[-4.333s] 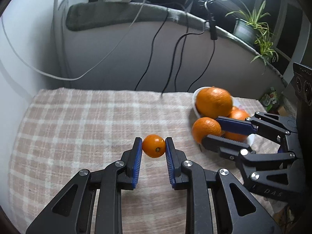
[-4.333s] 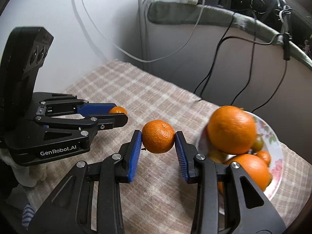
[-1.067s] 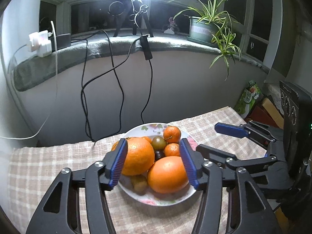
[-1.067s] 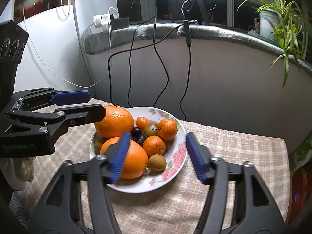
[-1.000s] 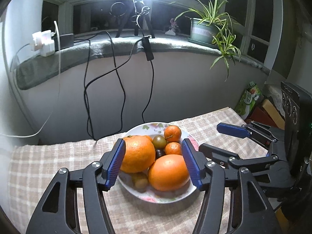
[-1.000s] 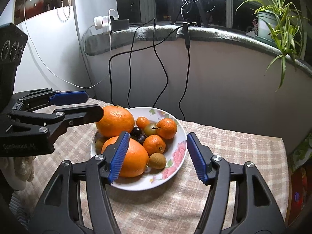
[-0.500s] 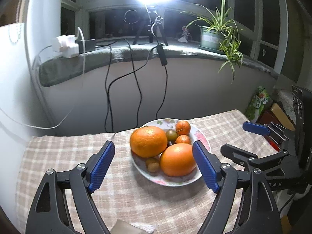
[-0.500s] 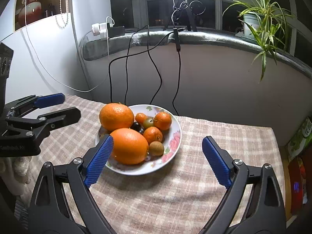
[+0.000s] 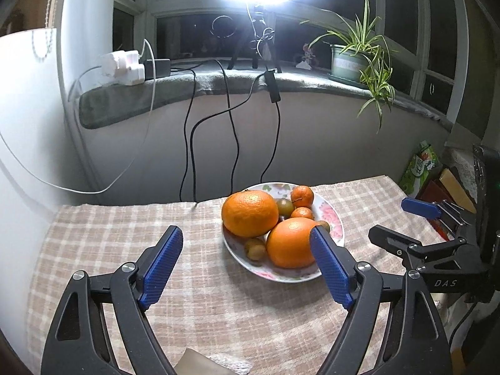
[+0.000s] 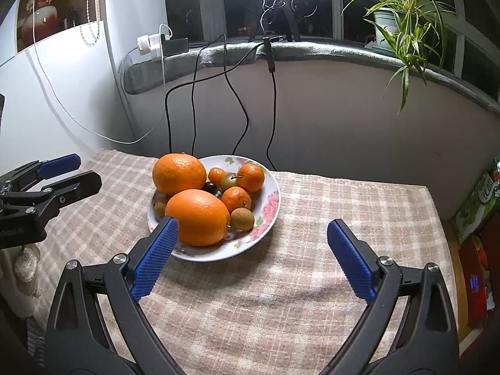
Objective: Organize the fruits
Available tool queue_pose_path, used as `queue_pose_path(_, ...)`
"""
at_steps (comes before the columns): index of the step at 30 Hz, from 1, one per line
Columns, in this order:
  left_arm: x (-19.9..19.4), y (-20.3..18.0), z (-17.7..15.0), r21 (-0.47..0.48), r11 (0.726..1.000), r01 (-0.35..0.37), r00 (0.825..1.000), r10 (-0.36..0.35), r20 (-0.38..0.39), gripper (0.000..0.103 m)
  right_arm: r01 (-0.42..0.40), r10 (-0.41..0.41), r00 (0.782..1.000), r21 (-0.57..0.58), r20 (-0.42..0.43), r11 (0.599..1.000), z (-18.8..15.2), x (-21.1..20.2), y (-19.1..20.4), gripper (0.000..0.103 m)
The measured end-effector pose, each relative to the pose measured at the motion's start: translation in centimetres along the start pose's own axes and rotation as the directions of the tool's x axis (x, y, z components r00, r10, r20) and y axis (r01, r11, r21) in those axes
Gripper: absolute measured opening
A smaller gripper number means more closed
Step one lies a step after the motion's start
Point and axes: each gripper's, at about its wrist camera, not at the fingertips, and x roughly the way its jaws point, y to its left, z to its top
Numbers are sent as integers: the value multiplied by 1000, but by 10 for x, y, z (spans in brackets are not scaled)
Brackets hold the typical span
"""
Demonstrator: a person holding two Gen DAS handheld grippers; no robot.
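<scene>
the floral plate (image 10: 268,215) is sitting on the checked cloth (image 10: 312,281) toward the far side of the table, and it is holding all the fruit in view: two large oranges (image 10: 197,217), three small mandarins (image 10: 240,199), a brown longan-like fruit (image 10: 242,218) at the near rim, plus a greenish one and a dark one tucked in the middle. no loose fruit is showing on the cloth, so the gathering is looking done or nearly done.

the left gripper (image 9: 247,262) is hovering over the near part of the cloth with its tongs spread wide and nothing between the blue pads; the near orange is only appearing behind its right pad. the right gripper (image 10: 251,257) is hanging just near of the plate, its jaws opening a little further, and nothing is lying between them either, only bare cloth. both are standing clear of the plate, likely so the piled fruit is not being nudged; the big oranges are sitting high above the shallow rim and could be rolling off at a bump.

cables (image 9: 231,143) are hanging down the far wall from the sill, where a potted plant (image 10: 403,15) is standing at the right.
</scene>
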Motion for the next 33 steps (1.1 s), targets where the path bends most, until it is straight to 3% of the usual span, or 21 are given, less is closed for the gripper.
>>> queue_pose_path(33, -9, 1, -4, -4, 1000, 6, 1000, -6, 11, 83, 7, -8, 1000, -15, -10, 1000, -1, 0, 8, 98)
